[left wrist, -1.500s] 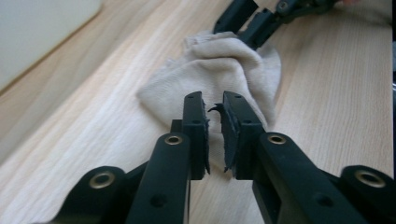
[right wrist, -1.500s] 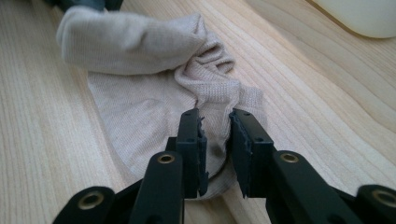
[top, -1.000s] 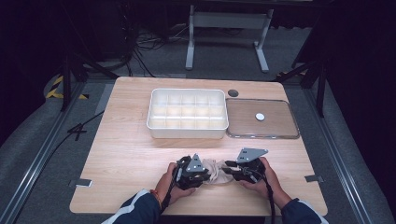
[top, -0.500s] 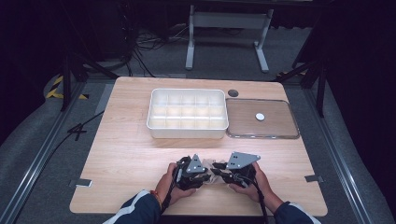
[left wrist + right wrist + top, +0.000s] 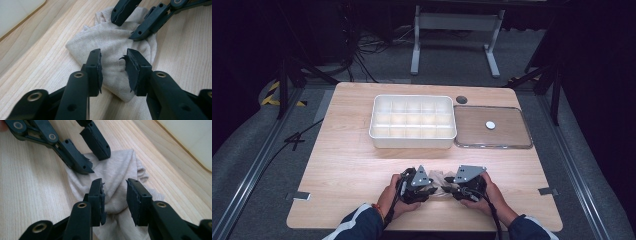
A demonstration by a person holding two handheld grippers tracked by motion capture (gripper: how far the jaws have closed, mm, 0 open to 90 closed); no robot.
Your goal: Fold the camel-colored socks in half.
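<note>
— Looking down from the high view, what lies between the hands?

— A crumpled beige knit cloth (image 5: 439, 181) on the wooden table (image 5: 347, 165) near its front edge, with the left gripper (image 5: 428, 188) and right gripper (image 5: 451, 187) meeting over it. The white compartment tray (image 5: 413, 122) and the clear lid (image 5: 492, 127) sit well apart, farther back.

— And the left gripper view?

— Its jaws have just been opening and stand part-way apart astride a fold of the cloth (image 5: 113, 53); the pads do not press it. The right gripper (image 5: 133, 21) comes in opposite.

— The right gripper view?

— Likewise: jaws just widened, cloth (image 5: 116, 182) between them, no grip. The left gripper (image 5: 88, 150) faces it.

— How should the regrip go?

— Probably each should take one edge, low and clear of the other's jaws.

— What stays unclear?

— The cloth's near end is cut off, and its edges hide in folds.
</note>
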